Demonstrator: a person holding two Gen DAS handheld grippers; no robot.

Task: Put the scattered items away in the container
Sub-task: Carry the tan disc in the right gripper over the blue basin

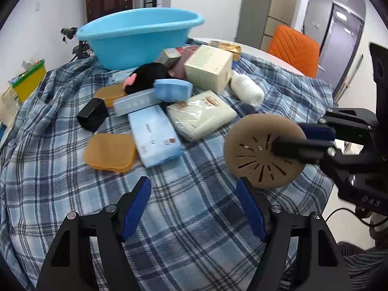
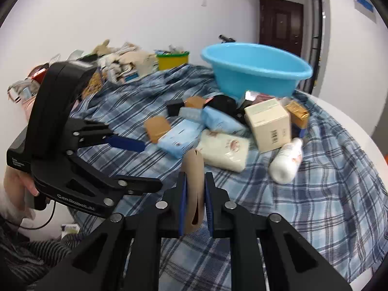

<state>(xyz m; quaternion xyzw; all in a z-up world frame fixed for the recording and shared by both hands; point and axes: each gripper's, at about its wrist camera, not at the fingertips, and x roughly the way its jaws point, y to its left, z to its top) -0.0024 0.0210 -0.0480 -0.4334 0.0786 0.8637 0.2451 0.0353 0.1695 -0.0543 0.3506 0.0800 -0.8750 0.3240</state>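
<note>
The right gripper [image 2: 196, 194] clamps a slotted tan disc [image 1: 257, 150] on edge above open plaid cloth [image 1: 189, 218]. The left gripper [image 1: 194, 194] gapes empty. The blue basin [image 1: 135, 38] stands beyond the clutter, near the table's far edge.

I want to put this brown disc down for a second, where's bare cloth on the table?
Bare plaid cloth lies under the open left gripper, below the blue packet, and right of the white bottle. Between there and the blue basin it's crowded.
</note>
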